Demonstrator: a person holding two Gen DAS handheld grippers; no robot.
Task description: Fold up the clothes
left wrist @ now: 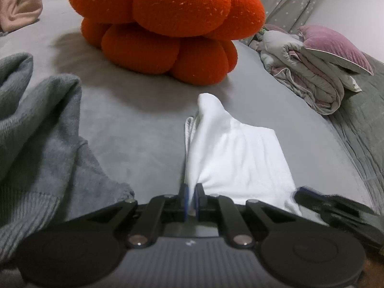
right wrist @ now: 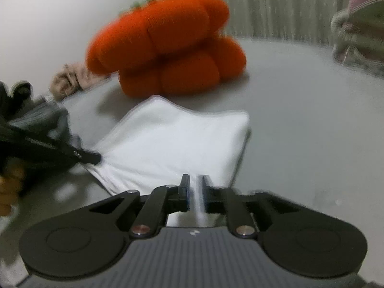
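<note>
White cloth (left wrist: 235,153), folded, lying on the grey bed (left wrist: 134,129) with its near edge lifted. The left hand-held gripper (left wrist: 191,198) is closed on the near left corner, the fabric pinched between its blue pads and drawn into a ridge running away from it. The right hand-held gripper (right wrist: 194,192) is closed on the near right edge, a strip of white cloth showing between its nearly touching fingers; this view is motion-blurred. Each gripper appears at the margin of the other's view. Beyond the cloth, near but apart: orange knotted cushion (left wrist: 165,26). Left of the cloth: grey knitted garment (left wrist: 40,144), crumpled, not touching it. Far left: pink garment (left wrist: 19,9). Right: folded quilt (left wrist: 307,72) with a purple pillow (left wrist: 336,45) on top.
</note>
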